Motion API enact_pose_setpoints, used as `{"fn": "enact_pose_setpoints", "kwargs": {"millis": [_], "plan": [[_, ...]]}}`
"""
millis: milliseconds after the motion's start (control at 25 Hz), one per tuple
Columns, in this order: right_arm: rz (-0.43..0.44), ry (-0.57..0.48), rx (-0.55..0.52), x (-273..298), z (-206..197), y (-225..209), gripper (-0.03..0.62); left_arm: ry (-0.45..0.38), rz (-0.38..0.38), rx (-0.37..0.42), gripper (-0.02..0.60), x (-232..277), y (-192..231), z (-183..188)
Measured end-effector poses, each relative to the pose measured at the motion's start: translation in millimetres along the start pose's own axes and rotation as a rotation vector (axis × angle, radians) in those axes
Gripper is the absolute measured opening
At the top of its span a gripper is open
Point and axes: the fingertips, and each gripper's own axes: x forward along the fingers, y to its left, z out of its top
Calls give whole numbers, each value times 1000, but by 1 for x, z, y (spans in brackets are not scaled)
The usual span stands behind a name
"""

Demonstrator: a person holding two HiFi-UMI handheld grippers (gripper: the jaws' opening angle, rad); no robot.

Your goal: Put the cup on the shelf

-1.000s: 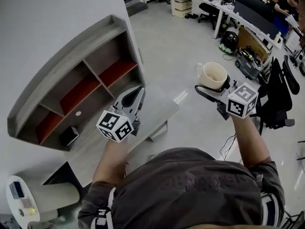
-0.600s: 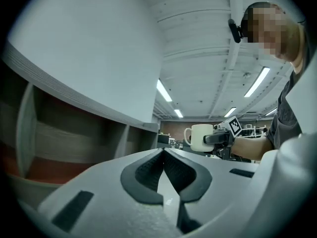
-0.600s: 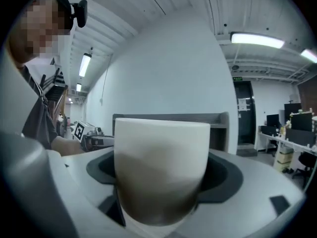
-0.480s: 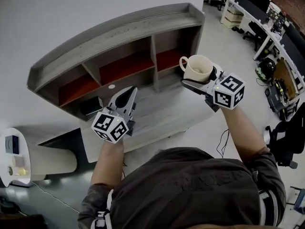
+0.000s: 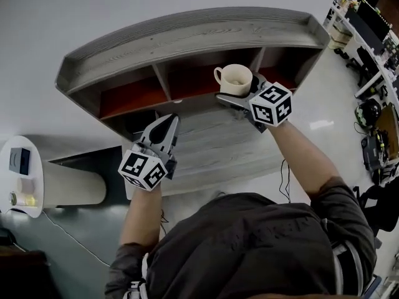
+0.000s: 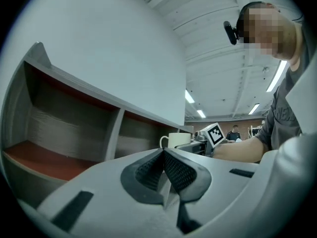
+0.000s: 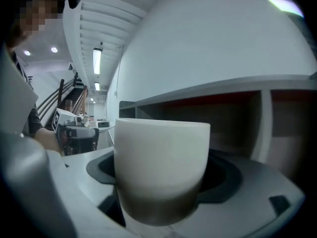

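Observation:
A cream cup (image 5: 236, 79) with its handle to the left is held upright in my right gripper (image 5: 234, 96), whose jaws are shut on its sides. In the right gripper view the cup (image 7: 161, 167) fills the middle between the dark pads. It hangs in front of the middle opening of the grey wooden shelf (image 5: 187, 37), which has red-lined compartments (image 5: 134, 97). My left gripper (image 5: 163, 127) is lower left over the desk, jaws closed together and empty. The left gripper view shows its pads (image 6: 174, 171) meeting, with the cup (image 6: 176, 140) beyond.
The shelf stands on a grey wooden desk (image 5: 206, 145) against a white wall. A small dark box sits in the shelf's lower left opening, mostly hidden by my left gripper. A white round stand (image 5: 22, 176) with small items is at far left. Office chairs and gear (image 5: 374, 129) lie at right.
My right gripper has carried the cup leftward and closer to the shelf's middle opening. The head view has swung so the shelf is now centred. The left gripper stays shut.

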Motion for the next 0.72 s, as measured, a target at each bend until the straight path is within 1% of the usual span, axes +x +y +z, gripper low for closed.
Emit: {"fn": "enact_pose_setpoints", "kwargs": {"millis": [120,320,520,720], "plan": [[-10,24,1,47,-8,-10,445,-3,21,-2,0,-8,25,1],[-42,81,-14,101,-25,-27,445,0,54,-13,0,-19,53,-1],[-84,135,-28,131,-43,-41,445,0,71,-28,0,-27,70,-7],[-113,181,-61,145,-48,-51,445,-3,69,-40,0,-27,81,-9]]}}
